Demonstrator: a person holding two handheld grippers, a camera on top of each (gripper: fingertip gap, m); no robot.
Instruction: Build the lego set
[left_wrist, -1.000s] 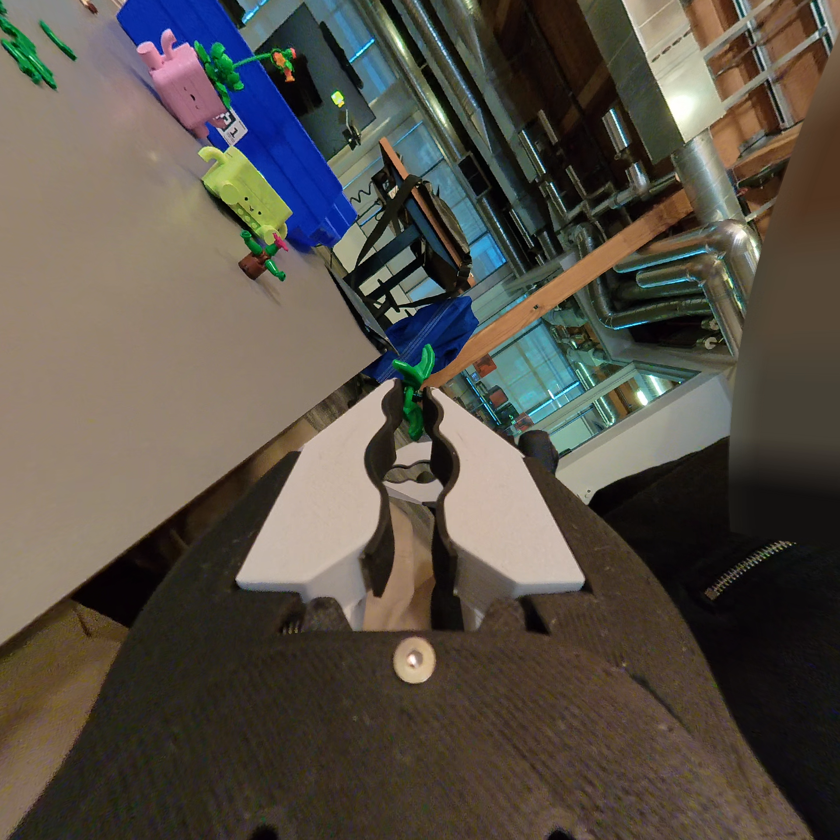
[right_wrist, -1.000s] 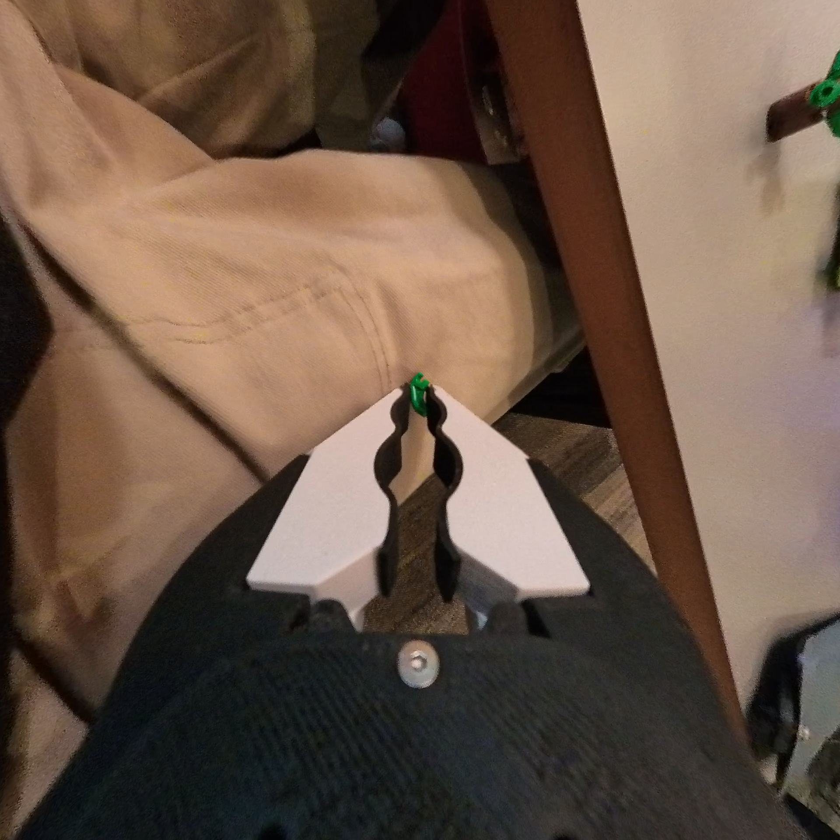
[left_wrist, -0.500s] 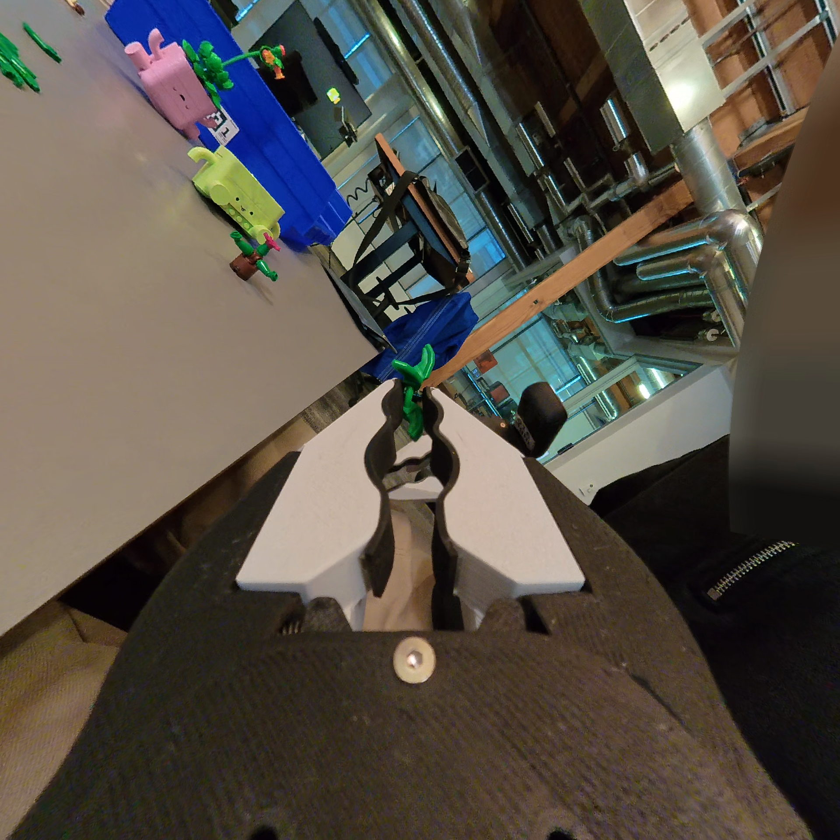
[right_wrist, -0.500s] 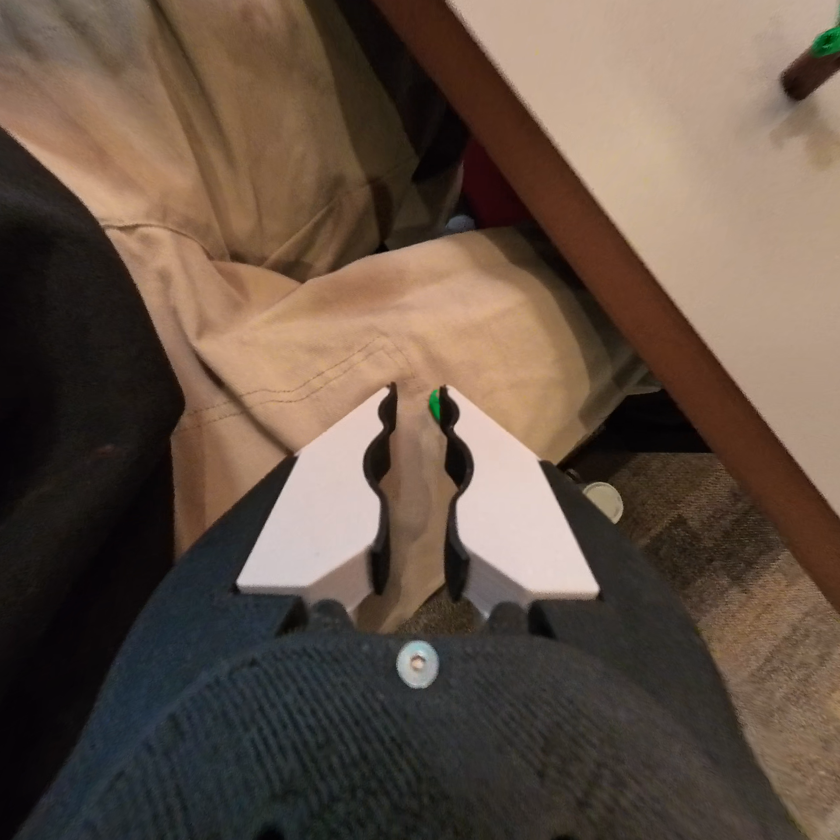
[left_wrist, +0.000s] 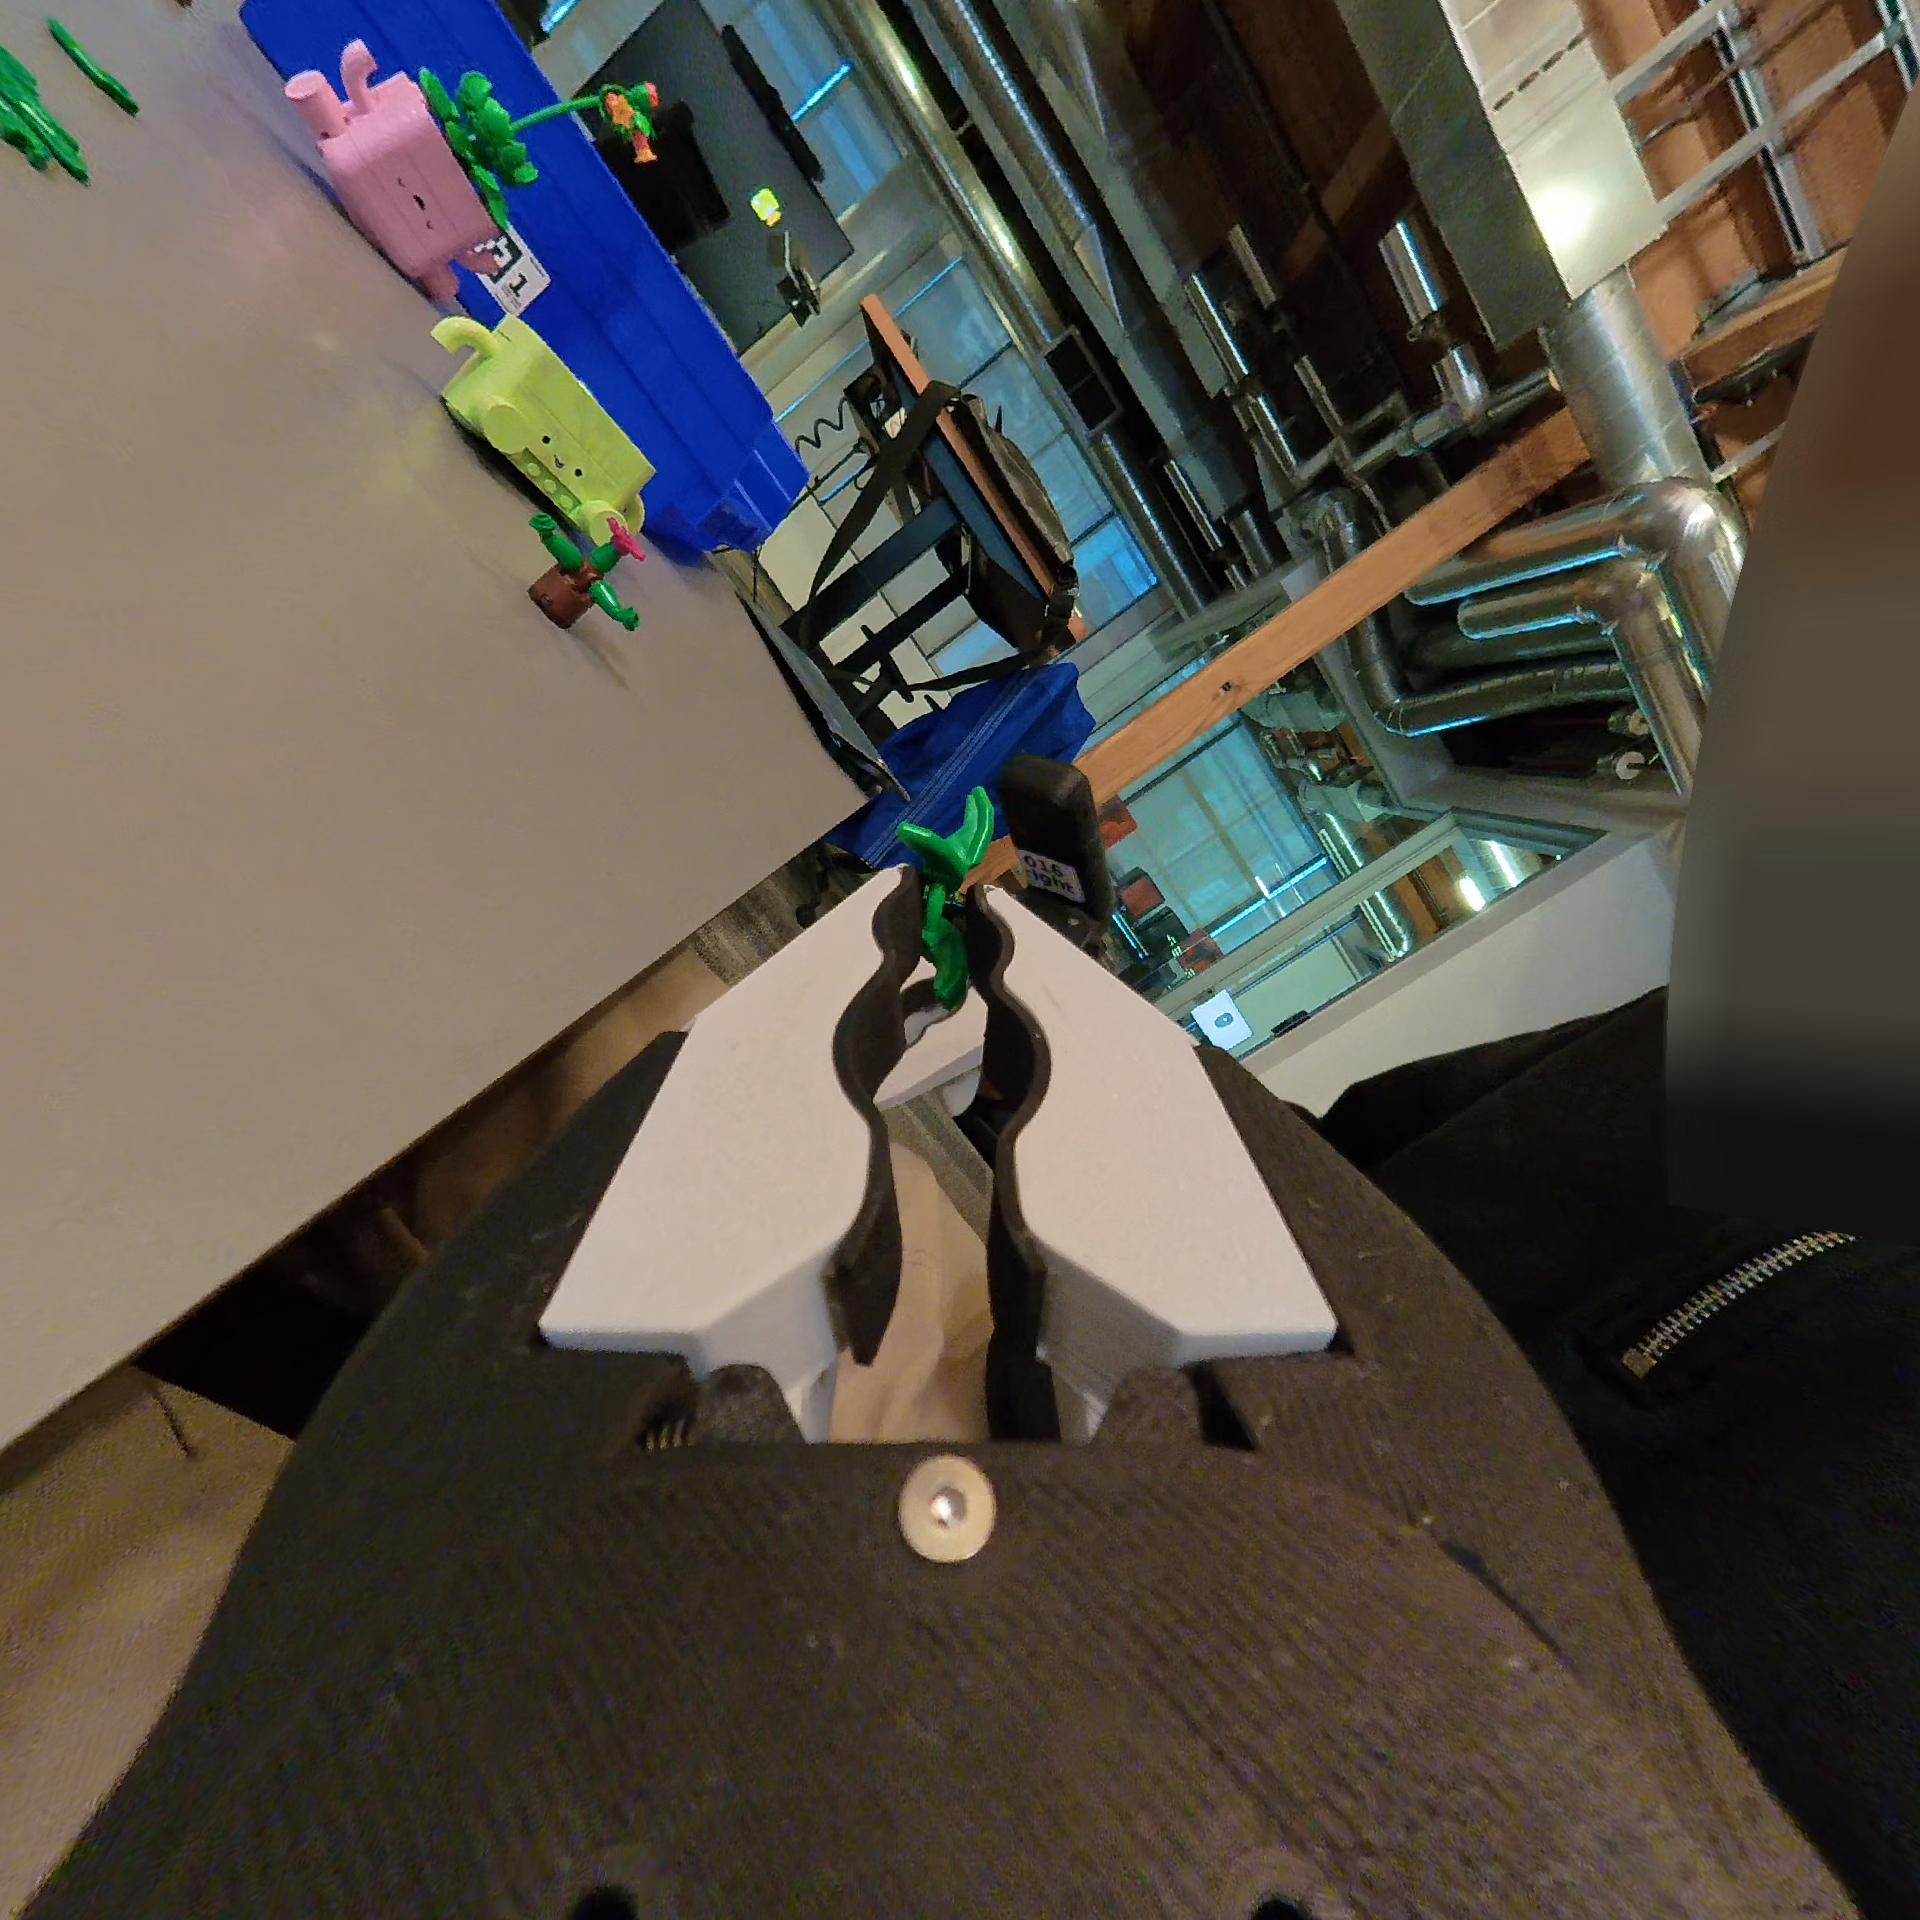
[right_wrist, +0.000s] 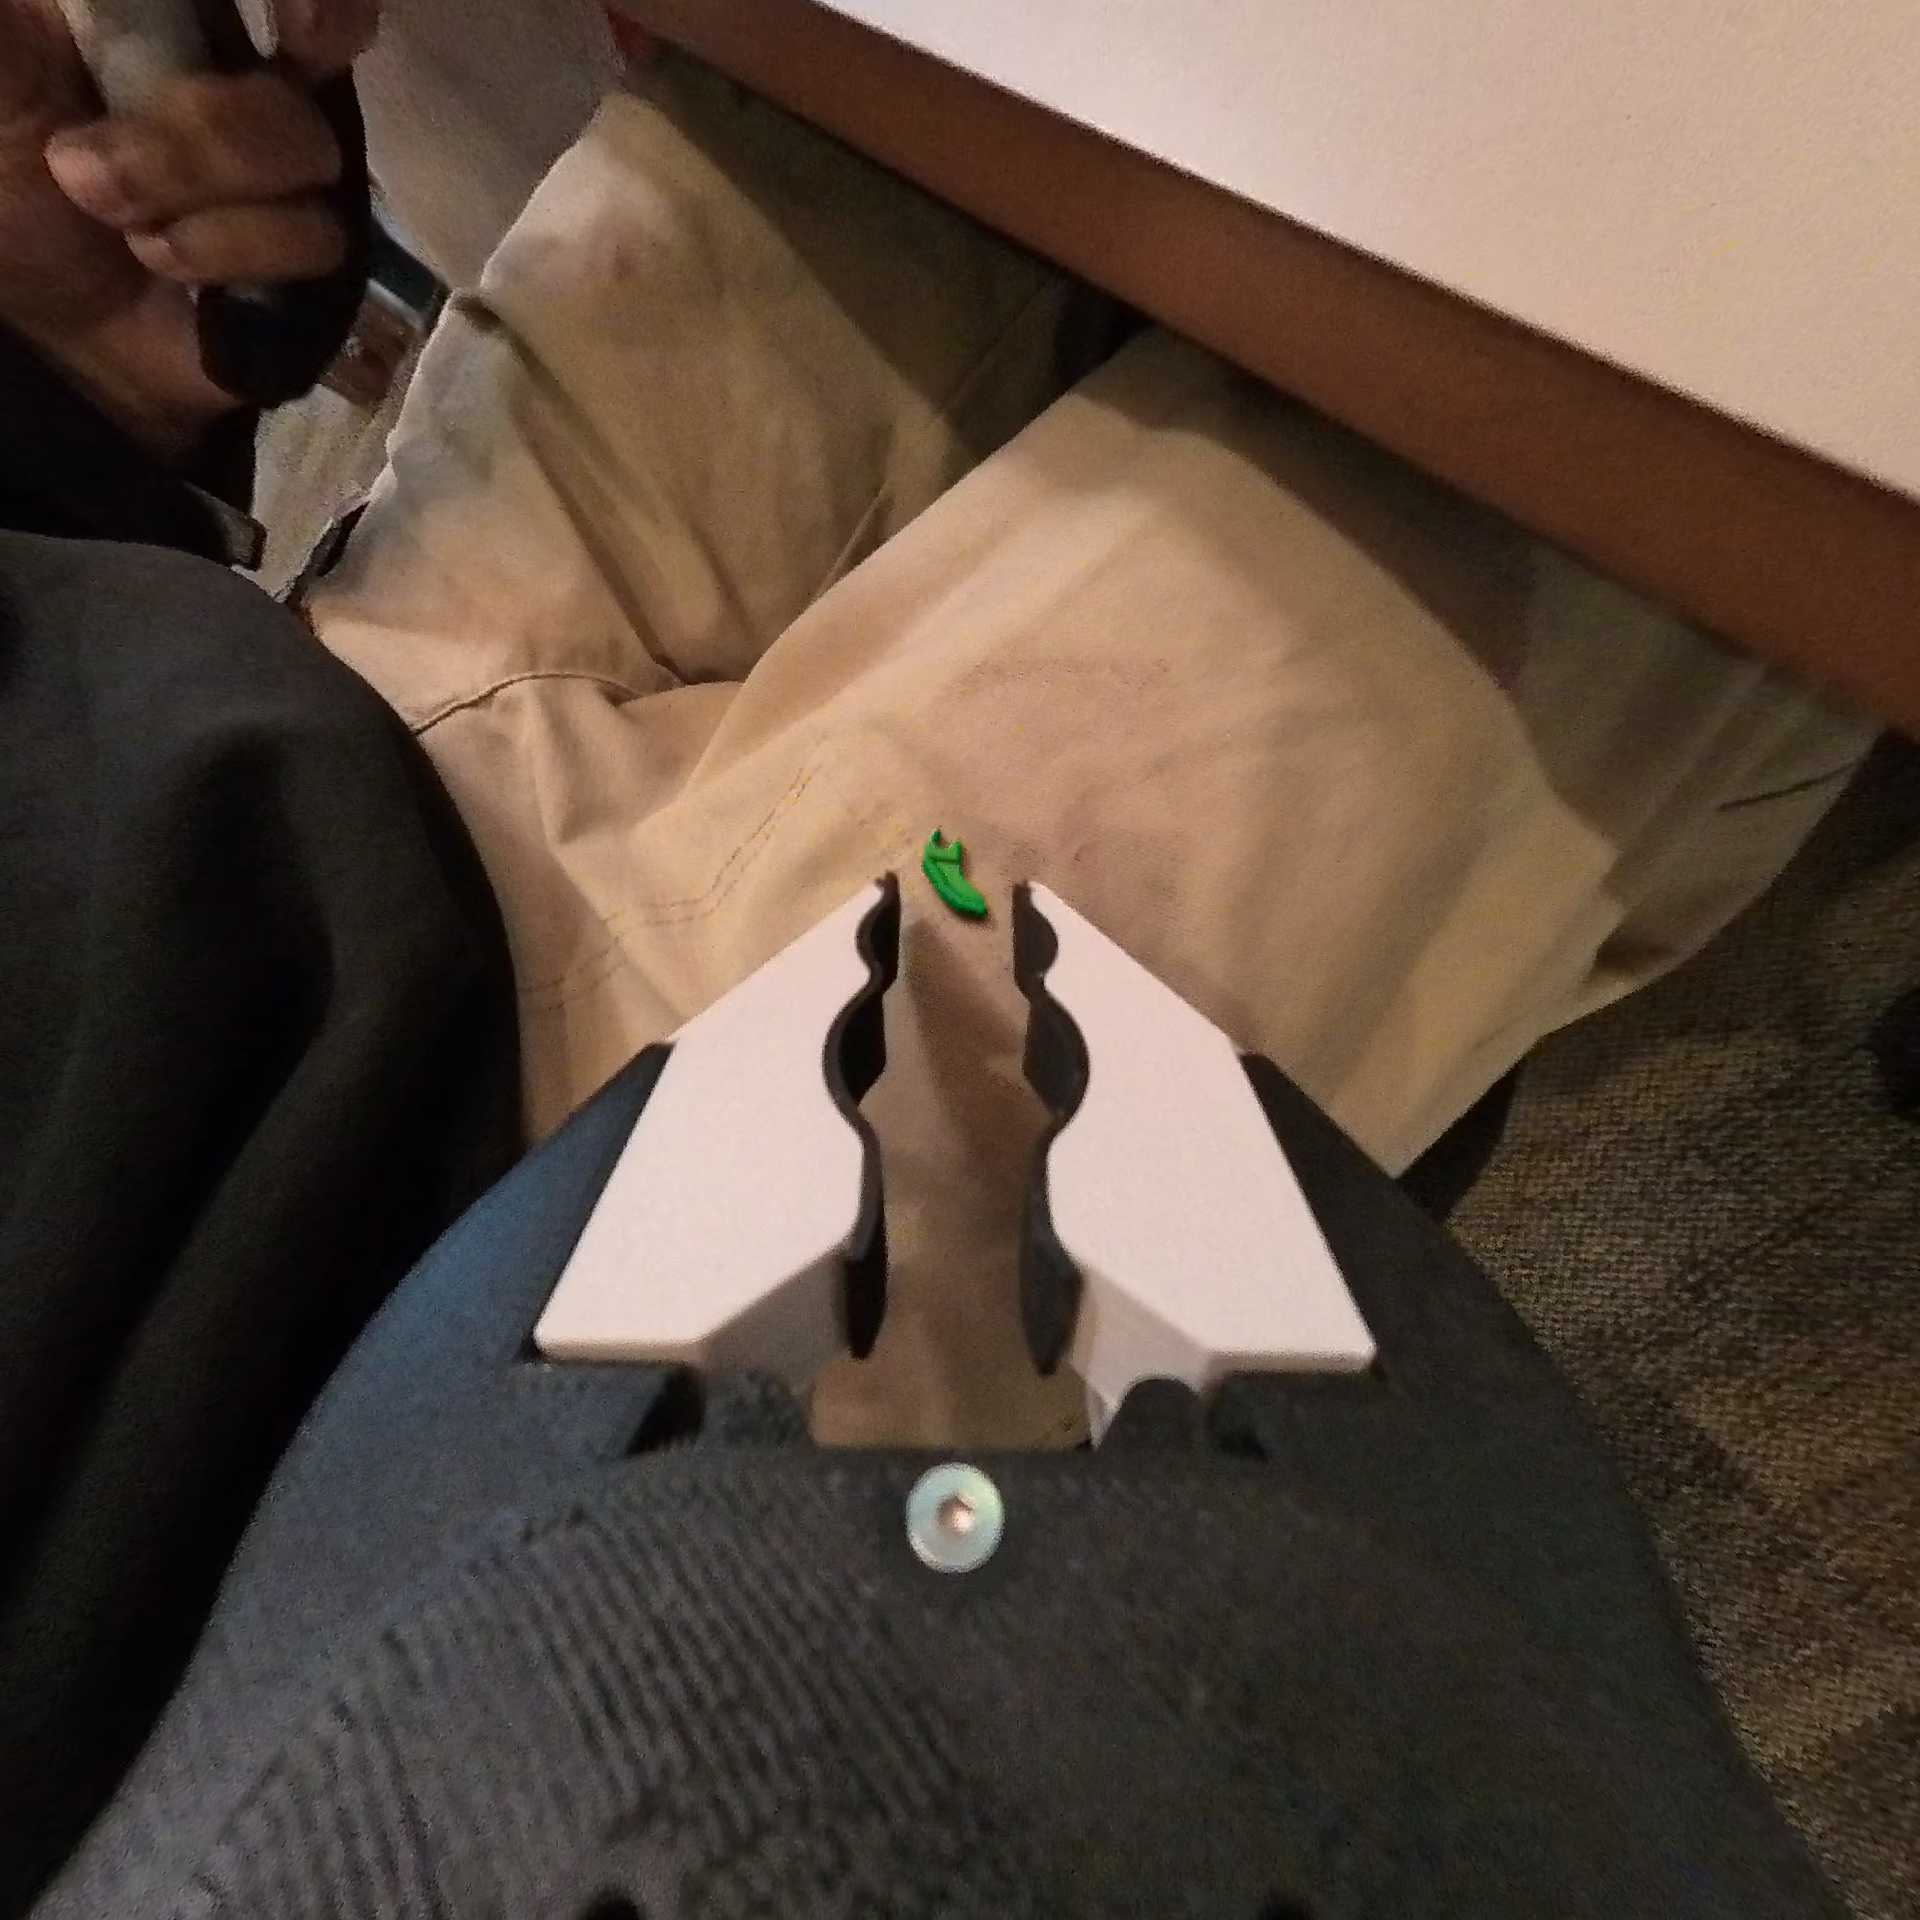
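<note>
The left gripper (left_wrist: 948, 899) is pinching a small green plastic leafy stem piece (left_wrist: 951, 902) between its black wavy fingertips, jaws drawn narrow, with the leaves sticking out past the tips toward 12 o'clock. Just beyond it, at 1 o'clock, the black body of the other gripper is showing. Out at 10 o'clock the pale grey bench (left_wrist: 260, 675) is carrying a small brown pot with green sprigs and a pink flower (left_wrist: 582, 582), then a lime-green brick figure (left_wrist: 545, 436) lying on its side, then a pink brick figure (left_wrist: 400, 192) with green foliage and an orange flower on a stalk, and a blue plastic bin (left_wrist: 623, 312) standing behind them; loose green pieces (left_wrist: 42, 120) are lying at the far 11 o'clock corner. The right gripper (right_wrist: 958, 899) is standing moderately parted and gripping nothing. A tiny green leaf piece (right_wrist: 952, 875) is lying just past its tips at 12 o'clock, on the person's beige trouser leg (right_wrist: 1195, 748), below the brown edge of the bench (right_wrist: 1455, 343). At 10 o'clock a hand (right_wrist: 156, 177) is gripping a dark handle.
</note>
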